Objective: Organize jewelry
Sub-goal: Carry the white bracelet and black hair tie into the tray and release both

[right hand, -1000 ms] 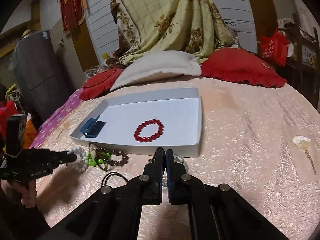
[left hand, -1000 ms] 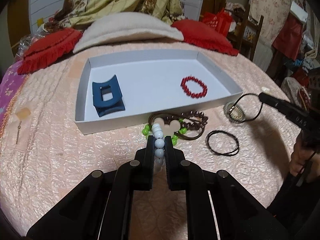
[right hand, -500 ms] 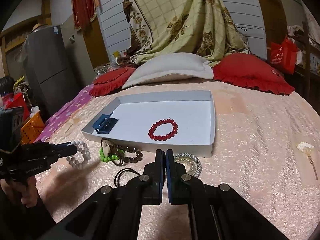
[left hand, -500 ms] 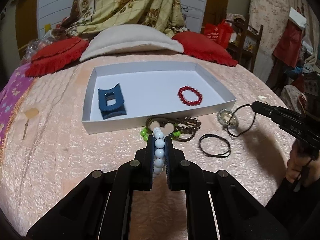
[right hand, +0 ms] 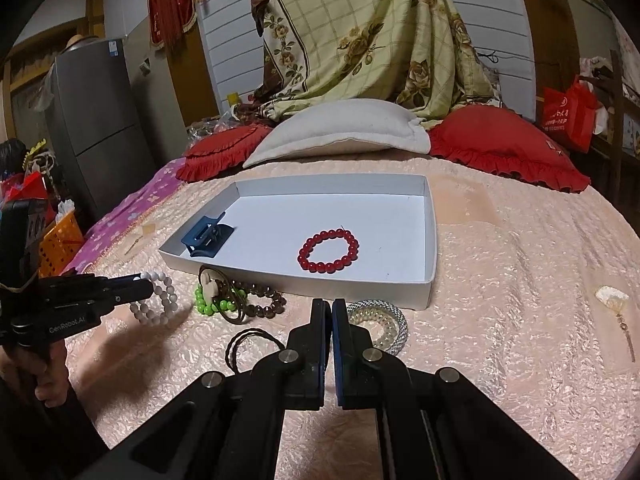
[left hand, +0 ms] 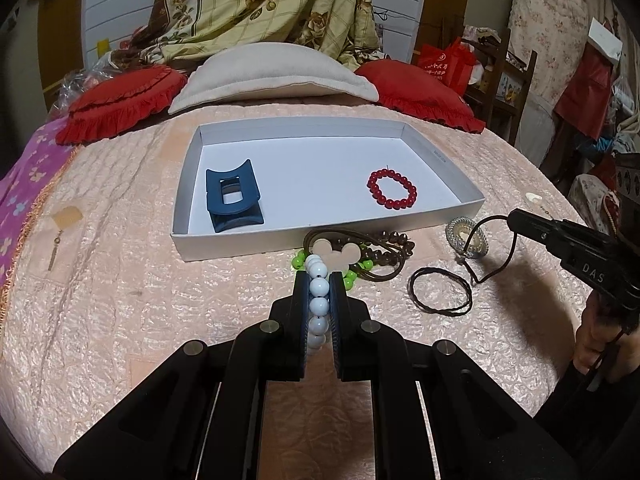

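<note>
My left gripper is shut on a white bead bracelet and holds it above the bed, short of the white tray; it also shows in the right wrist view. The tray holds a blue hair claw and a red bead bracelet. My right gripper is shut on a thin black hair tie, which hangs from its tip in the left wrist view. A silver bangle, a brown and green bead pile and a black hair tie lie on the bed.
The bed has a pink quilted cover. Red cushions and a beige pillow lie behind the tray. A small earring lies at the right, another pendant at the left.
Both grippers have lifted and pulled back from the tray. The white bracelet rose with the left gripper and the thin black tie rose off the bed with the right.
</note>
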